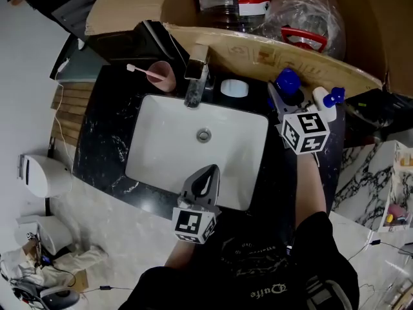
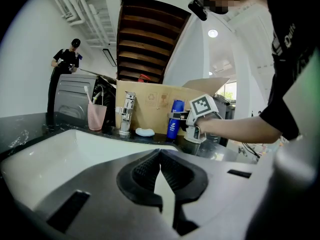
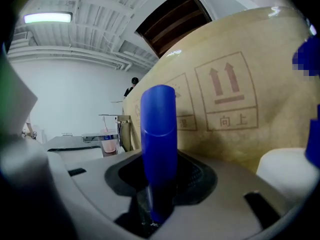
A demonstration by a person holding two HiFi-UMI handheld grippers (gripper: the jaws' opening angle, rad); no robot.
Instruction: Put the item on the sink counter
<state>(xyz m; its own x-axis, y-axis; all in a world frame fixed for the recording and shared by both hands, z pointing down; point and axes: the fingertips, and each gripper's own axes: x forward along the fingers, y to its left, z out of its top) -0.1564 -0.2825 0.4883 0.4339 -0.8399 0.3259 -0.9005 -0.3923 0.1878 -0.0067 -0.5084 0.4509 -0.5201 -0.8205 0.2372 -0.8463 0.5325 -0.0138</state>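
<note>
Where the item is: the blue bottle (image 1: pixel 288 82) stands over the back right corner of the sink counter (image 1: pixel 103 134), between the faucet (image 1: pixel 195 82) and the white spray bottle (image 1: pixel 326 102), just in front of the cardboard box (image 1: pixel 258 50).
Right gripper state: my right gripper (image 1: pixel 287 99) is clenched on the blue bottle; the right gripper view shows both pads pressed on its lower body.
Left gripper state: my left gripper (image 1: pixel 205 179) has its jaws together with nothing between them. It hangs over the front edge of the basin (image 1: pixel 168 141).
Long axis: the bottle is upright with its cap up, crosswise to my near-level jaws.
Direction from gripper: the bottle lies directly ahead of the right jaws, inside them. From the left gripper it is well apart, forward and to the right across the basin.
Nearer hand: right; the left has no part in the placing.
Contact with counter: in the left gripper view the bottle base sits about level with the counter top. I cannot tell whether it touches.
Step in hand (judgement): setting down, close to done.
Next move needs: base flat on the counter before the pads part, then a straight pull back.
Risk: the spray bottle is just beside, and a sideways exit could knock it.
Clearance: the pink cup (image 1: pixel 162 76) is well apart, left of the faucet.
</note>
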